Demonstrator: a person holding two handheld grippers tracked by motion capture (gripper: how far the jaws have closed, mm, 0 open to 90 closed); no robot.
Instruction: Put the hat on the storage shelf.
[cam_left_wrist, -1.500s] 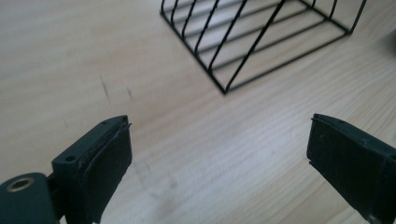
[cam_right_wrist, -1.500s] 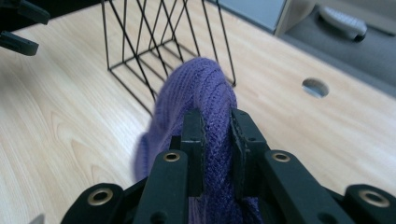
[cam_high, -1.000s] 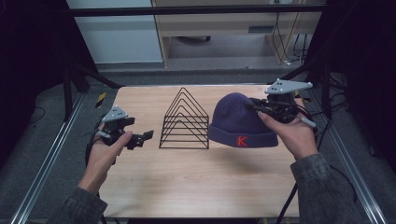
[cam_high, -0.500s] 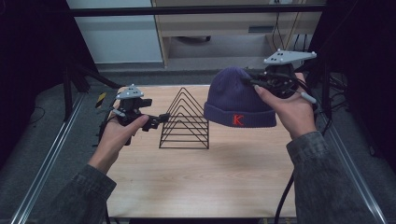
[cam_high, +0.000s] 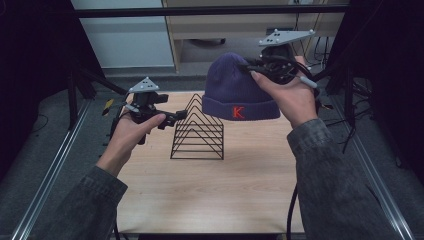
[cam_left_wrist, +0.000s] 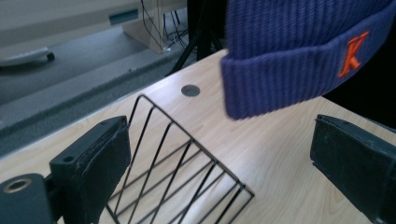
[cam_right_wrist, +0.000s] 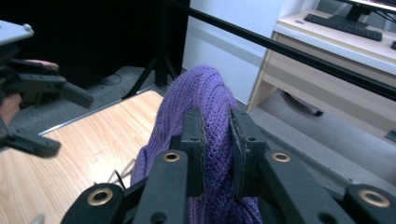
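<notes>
The right gripper (cam_high: 255, 67) is clamped on a purple knit hat (cam_high: 235, 90), its two black jaws pinching a fold of the knit near the crown, as the right gripper view shows (cam_right_wrist: 215, 154). The right hand (cam_high: 290, 95) holds it up above the far right part of the table (cam_high: 210, 195), so the hat hangs in the air clear of the wood, its folded brim lowest and an orange letter K (cam_high: 238, 112) facing the person. A grey three-cornered plate (cam_high: 286, 36) sits on top of this gripper.

The left gripper (cam_high: 177, 118) is held by the left hand (cam_high: 132, 131) at the left side of the table, its jaws spread wide with nothing between them. In the left gripper view the two black jaws stand far apart at either edge (cam_left_wrist: 224, 158), with the wire rack (cam_left_wrist: 182, 177) and the hat's brim (cam_left_wrist: 303, 79) showing between and beyond them. The tips of this gripper lie just beside the upper left of the rack; whether they touch it cannot be told.

The black wire rack (cam_high: 198, 131) stands on the table between the two hands, a row of triangular wire frames on a flat base. The hat hangs above and to the right of its far end. A small round grey disc (cam_left_wrist: 190, 90) is set in the tabletop beyond the rack. Behind the table a pale wooden desk (cam_right_wrist: 336, 51) carries a keyboard (cam_right_wrist: 348, 27).
</notes>
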